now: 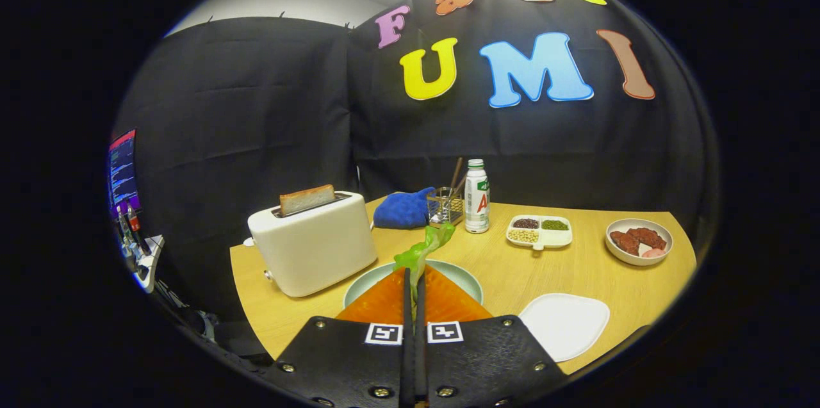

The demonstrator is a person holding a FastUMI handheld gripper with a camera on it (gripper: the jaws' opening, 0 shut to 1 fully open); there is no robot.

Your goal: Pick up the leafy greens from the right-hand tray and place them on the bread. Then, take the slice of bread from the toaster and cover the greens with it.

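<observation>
Greens (426,248) hang pinched in our closed gripper (414,280) above the plate (461,273), probably for laying on bread; 1 slice (307,198) stands in the toaster (314,248).

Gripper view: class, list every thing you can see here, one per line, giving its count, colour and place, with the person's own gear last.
Table: one, light wood, under everything.
Toaster: one, white, left of the fingers.
Bread: one slice, toasted brown, upright in the toaster slot.
Plate: one, pale green, just under the fingertips.
Greens: one leaf, green, gripped between the fingers, sticking out ahead.
Tray: one, white, right of the fingers.
Cloth: one, blue, behind the toaster.
Basket: one, wire, holding sticks, beside the cloth.
Bottle: one, white, green cap, right of the basket.
Dish: one, white, divided, holding beans.
Bowl: one, white, holding meat, far right.
Gripper: one, shut on the greens.
</observation>
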